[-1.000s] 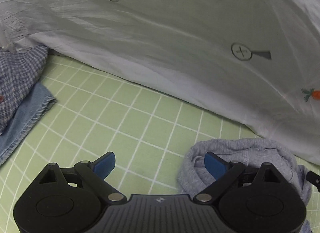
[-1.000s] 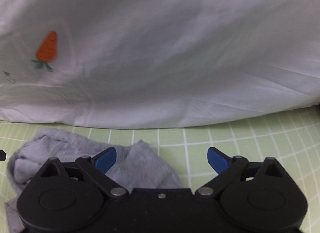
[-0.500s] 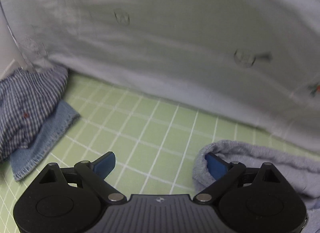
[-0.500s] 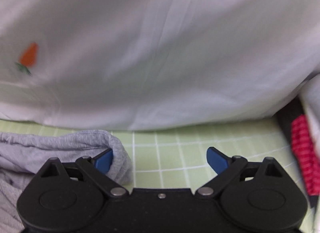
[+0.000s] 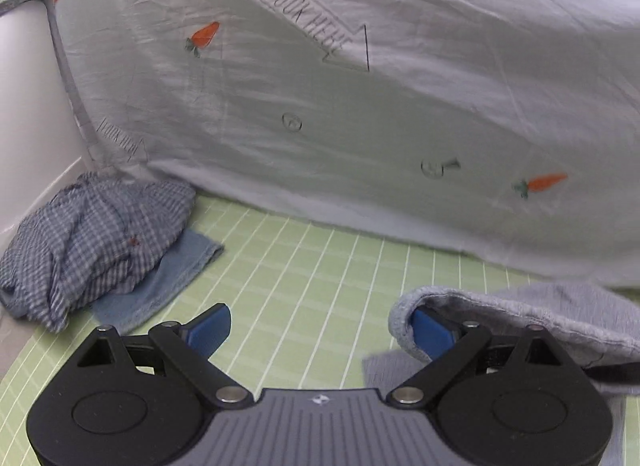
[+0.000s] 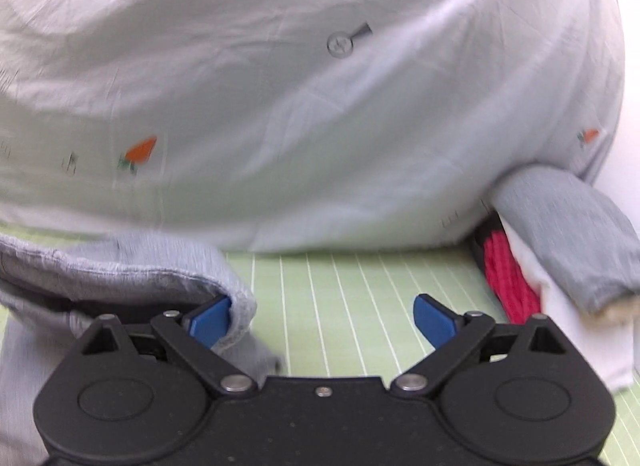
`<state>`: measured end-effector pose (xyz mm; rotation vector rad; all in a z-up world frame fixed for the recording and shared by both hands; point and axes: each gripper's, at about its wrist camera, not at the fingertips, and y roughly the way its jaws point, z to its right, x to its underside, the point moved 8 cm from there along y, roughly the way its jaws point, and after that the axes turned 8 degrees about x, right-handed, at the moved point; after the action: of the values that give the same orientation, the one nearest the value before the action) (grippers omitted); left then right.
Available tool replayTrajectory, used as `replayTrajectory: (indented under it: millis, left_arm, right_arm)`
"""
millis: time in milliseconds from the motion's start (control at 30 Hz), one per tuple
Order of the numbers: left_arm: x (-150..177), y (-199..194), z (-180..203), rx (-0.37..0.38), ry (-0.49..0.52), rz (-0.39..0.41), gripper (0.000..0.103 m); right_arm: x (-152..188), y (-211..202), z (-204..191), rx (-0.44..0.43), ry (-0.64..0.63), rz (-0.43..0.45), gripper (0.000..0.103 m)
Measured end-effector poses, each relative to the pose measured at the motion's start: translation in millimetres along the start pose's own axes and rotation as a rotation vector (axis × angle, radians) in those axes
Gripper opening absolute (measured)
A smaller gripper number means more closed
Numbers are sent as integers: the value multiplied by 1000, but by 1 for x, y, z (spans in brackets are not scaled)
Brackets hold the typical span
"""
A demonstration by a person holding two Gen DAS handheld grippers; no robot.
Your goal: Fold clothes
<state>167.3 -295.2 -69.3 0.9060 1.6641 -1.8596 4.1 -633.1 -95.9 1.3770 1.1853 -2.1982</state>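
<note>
A grey knit garment point(image 5: 532, 306) hangs stretched between my two grippers above the green grid mat point(image 5: 304, 266). My left gripper point(image 5: 320, 328) is open; its right finger is tucked inside the garment's left opening, its left finger is bare. My right gripper point(image 6: 322, 316) is open too; its left finger sits inside the garment's right end point(image 6: 132, 270), its right finger is bare over the mat point(image 6: 344, 298). The garment's lower part droops below both grippers.
A white sheet with carrot prints point(image 5: 360, 105) rises behind the mat and also fills the right wrist view point(image 6: 280, 105). A blue checked shirt point(image 5: 92, 238) on a denim piece point(image 5: 168, 278) lies left. A pile with red, white and grey clothes point(image 6: 540, 258) lies right.
Both grippers have risen and drawn apart, the left going left and the right going right. The grey garment has gone from a heap on the mat to a band stretched on the inner fingers.
</note>
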Motion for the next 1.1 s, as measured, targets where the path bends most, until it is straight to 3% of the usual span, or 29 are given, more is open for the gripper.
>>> replayTrajectory:
  millis: [267, 533, 833, 967, 1100]
  left_arm:
    - [77, -10, -9, 43, -68, -228, 95]
    - [69, -1, 15, 132, -17, -220, 96]
    - [109, 43, 18, 99, -2, -405, 96]
    - [114, 55, 18, 102, -15, -435, 96]
    - [105, 50, 23, 118, -4, -410, 96]
  right_arm:
    - [67, -22, 4, -38, 47, -206, 97]
    - [66, -25, -21, -116, 30, -209, 97]
    - [86, 15, -32, -107, 18, -325, 98]
    - [93, 29, -38, -110, -3, -378, 98]
    - [83, 26, -39, -111, -25, -362, 98]
